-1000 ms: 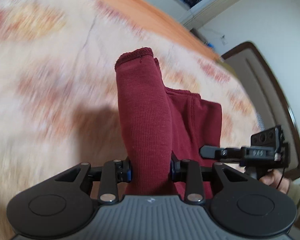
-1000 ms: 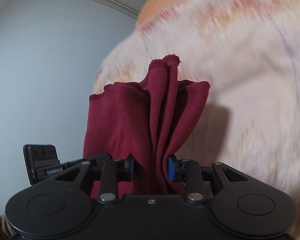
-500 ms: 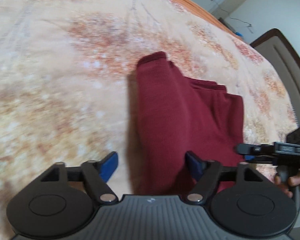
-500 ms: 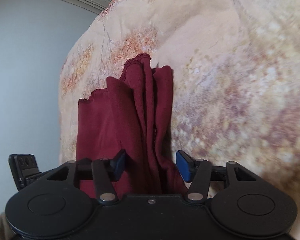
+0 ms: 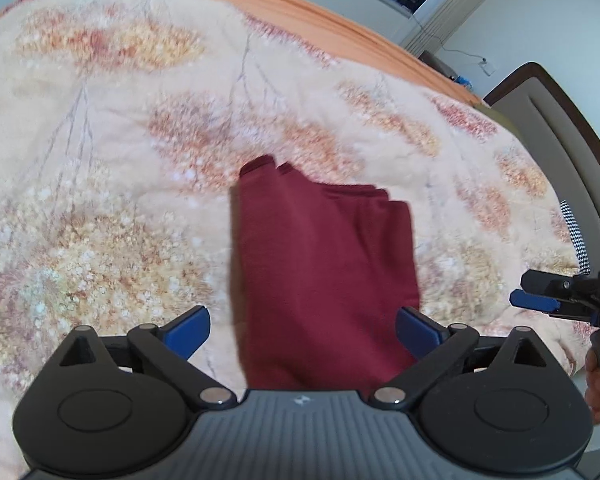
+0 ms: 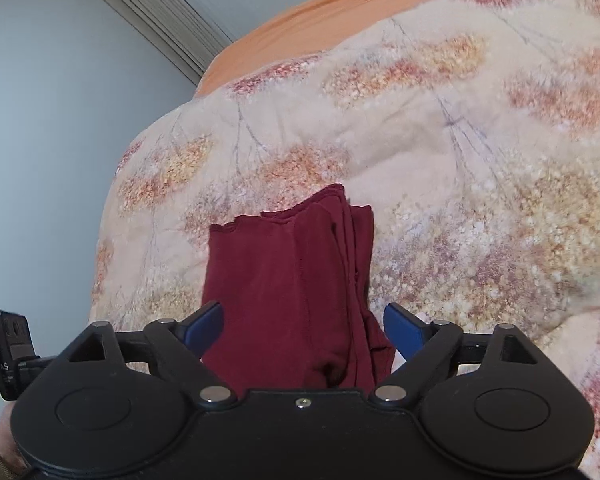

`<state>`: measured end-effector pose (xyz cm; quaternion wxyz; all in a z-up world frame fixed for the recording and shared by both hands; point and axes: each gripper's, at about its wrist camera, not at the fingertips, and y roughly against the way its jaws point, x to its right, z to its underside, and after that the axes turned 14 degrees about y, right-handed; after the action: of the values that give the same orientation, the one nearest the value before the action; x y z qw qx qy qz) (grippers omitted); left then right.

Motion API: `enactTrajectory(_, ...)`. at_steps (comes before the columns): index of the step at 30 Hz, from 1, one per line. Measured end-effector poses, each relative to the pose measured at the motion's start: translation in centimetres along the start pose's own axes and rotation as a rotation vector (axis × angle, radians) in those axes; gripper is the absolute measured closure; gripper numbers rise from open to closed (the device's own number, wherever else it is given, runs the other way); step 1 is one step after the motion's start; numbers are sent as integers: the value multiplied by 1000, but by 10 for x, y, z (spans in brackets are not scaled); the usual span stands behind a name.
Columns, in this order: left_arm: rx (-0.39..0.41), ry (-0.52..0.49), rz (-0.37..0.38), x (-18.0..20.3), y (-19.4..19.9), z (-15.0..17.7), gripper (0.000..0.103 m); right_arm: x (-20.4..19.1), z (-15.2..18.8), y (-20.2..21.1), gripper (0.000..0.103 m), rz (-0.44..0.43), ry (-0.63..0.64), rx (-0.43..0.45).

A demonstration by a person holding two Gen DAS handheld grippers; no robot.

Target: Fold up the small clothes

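Note:
A dark red knit garment (image 5: 324,264) lies folded into a narrow stack on the floral blanket (image 5: 100,208). It also shows in the right wrist view (image 6: 292,292), with several layered edges at its right side. My left gripper (image 5: 303,330) is open, its blue pads apart on either side of the garment's near end. My right gripper (image 6: 303,326) is open too, straddling the near end from the other side. The right gripper also shows at the far right of the left wrist view (image 5: 548,292).
The blanket (image 6: 480,200) covers a bed with an orange sheet (image 5: 300,4) at its far edge. A padded headboard (image 5: 572,128) stands at the right. A plain wall (image 6: 60,120) is left of the bed in the right wrist view.
Both grippers, shut on the hanging garment a second ago, lowered it onto the blanket, opened and let go. They have since opened wider and pulled back a little.

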<state>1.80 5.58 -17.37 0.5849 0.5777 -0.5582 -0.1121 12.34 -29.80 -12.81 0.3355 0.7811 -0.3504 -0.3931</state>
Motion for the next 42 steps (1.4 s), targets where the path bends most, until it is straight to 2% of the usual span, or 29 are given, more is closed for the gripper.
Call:
enactTrajectory(2,6,-9,-10,8,12,4,1,-14,1,12,4,9,16,-3)
enactTrajectory(6,32,16,-8,24,41,13,1,-39,0,29,3,-5,41,-20)
enactTrajectory(13,70,25,-78,56,96,45,1,-80,1,75,1,-6,131,-57)
enactTrajectory(18,82,30,-127,74,122,73,1,-90,14,102,1,46,183,-115)
enactTrajectory(21,91,51,-164,79,132,87,1,-92,25,116,1,60,203,-122)
enactTrajectory(25,103,81,-175,82,142,104,1,-92,41,129,1,59,211,-125)
enactTrajectory(32,116,52,-248,94,151,125,1,-90,60,144,1,85,210,-106)
enactTrajectory(42,134,19,-253,105,158,130,1,-94,62,152,1,85,218,-75)
